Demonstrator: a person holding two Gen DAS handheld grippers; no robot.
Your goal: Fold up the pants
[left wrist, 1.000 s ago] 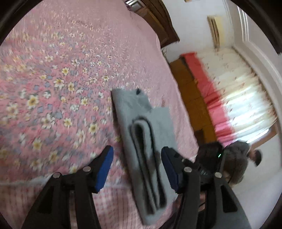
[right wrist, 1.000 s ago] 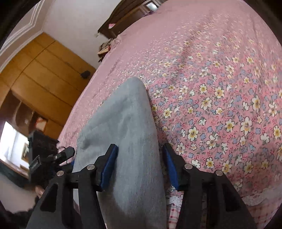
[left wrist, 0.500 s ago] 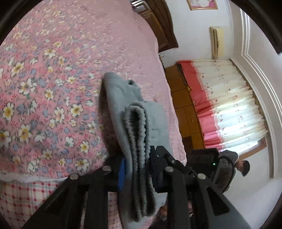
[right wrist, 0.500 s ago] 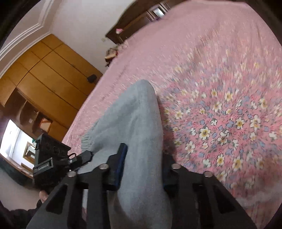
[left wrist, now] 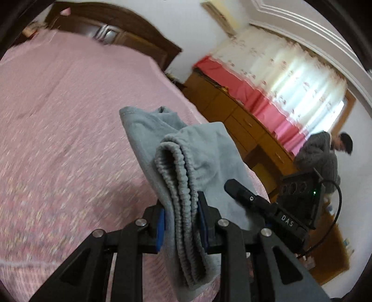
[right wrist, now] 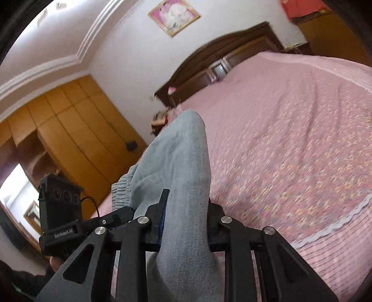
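Bedroom with a pink floral bed, dark wooden headboard, honey-coloured wardrobes, white walls, and a bright window behind red-and-white curtains.

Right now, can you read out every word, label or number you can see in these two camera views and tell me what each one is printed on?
"DAS" — white letters on the black bar of the right hand-held gripper, seen from the left wrist view.
"GenRobot.AI" — small, slightly blurred letters on the black body of the left hand-held gripper, seen from the right wrist view.
The framed pink picture on the wall shows no readable text.
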